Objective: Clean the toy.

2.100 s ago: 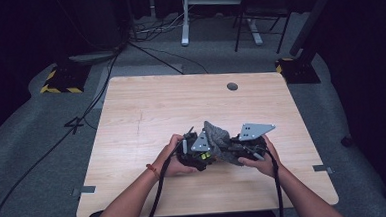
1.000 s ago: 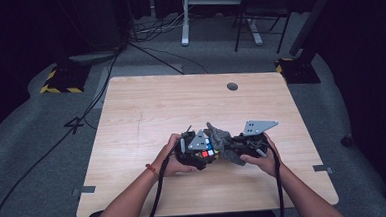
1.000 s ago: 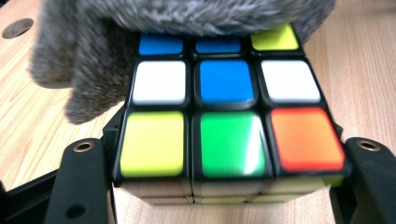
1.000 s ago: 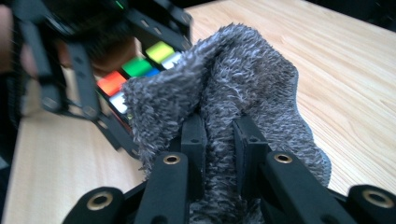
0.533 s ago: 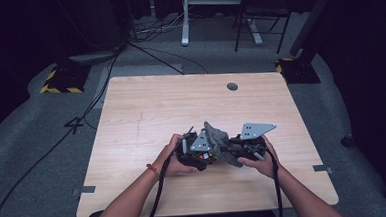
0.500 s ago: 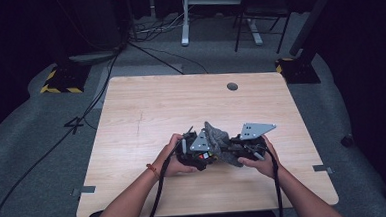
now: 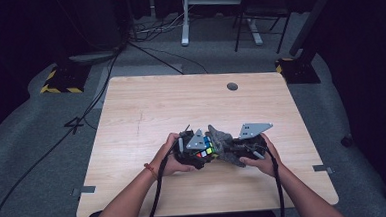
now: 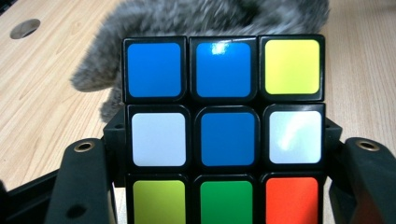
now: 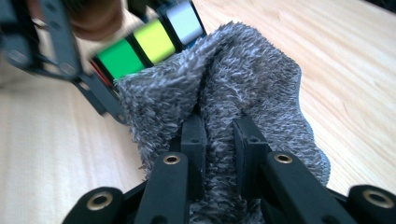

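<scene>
Nearest the person, both forearms come in from the bottom of the high view, each hand carrying a gripper low over the near middle of the tabletop. The left gripper has its fingers clamped on a puzzle cube: in the left gripper view the two black fingers stand at either side of the cube, pressing its left and right faces at the level of the middle and bottom rows, so the top row rises clear above the fingertips. The cube sits square between them, one face turned flat toward that camera, with blue, blue, yellow across the top, white, blue, white in the middle, and green, green, orange below. A cube has no long axis to speak of.

The right gripper has its fingers closed on a grey fuzzy cloth. In the right gripper view the two fingers pinch a fold of the cloth between them, and the rest of the cloth bunches up ahead of the fingertips, its length running away from that gripper toward the cube. The far edge of the cloth lies against the cube's side, where green, yellow and white squares show.

Beyond the cube, the left gripper view shows the cloth as a grey mass just behind its top row. Farther off, a small round hole sits near the far edge of the tabletop.
</scene>
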`<action>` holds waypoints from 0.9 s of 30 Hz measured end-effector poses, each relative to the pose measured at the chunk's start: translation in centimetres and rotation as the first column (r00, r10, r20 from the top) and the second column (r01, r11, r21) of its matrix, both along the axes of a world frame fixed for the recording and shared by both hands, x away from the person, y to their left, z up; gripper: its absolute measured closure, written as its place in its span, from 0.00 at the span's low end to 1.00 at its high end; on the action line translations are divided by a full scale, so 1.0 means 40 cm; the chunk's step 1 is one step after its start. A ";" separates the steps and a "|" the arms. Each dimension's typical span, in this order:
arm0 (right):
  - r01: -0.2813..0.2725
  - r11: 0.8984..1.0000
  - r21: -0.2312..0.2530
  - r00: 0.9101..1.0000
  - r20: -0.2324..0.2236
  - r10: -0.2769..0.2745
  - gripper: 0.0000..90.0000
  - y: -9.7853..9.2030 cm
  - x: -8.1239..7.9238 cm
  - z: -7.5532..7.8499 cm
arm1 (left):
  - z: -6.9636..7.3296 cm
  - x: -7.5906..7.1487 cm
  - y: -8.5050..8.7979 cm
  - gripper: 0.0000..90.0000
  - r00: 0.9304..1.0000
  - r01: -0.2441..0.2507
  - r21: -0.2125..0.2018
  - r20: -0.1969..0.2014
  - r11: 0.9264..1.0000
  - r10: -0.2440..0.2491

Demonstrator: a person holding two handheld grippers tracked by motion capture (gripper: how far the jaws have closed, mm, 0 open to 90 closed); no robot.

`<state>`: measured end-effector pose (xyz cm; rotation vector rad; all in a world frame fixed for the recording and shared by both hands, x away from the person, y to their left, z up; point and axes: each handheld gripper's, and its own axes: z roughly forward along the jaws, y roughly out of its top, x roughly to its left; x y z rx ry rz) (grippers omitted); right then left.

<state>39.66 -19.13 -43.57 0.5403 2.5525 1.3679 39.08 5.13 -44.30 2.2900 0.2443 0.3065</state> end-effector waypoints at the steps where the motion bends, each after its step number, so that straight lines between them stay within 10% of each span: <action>1: -0.009 1.000 0.016 1.000 0.004 0.009 0.86 0.000 -0.004 0.006 | -0.001 0.000 -0.003 0.37 1.000 0.007 -0.001 0.000 1.000 -0.007; 13: -0.028 0.999 0.043 0.997 0.066 0.025 0.86 0.013 -0.026 0.036 | -0.010 -0.015 -0.033 0.37 0.999 0.040 0.040 0.009 0.998 -0.040; 27: 0.022 0.999 -0.027 1.000 0.000 -0.022 0.86 0.001 0.006 -0.008 | 0.020 -0.010 0.008 0.37 0.999 0.008 -0.007 0.043 1.000 -0.008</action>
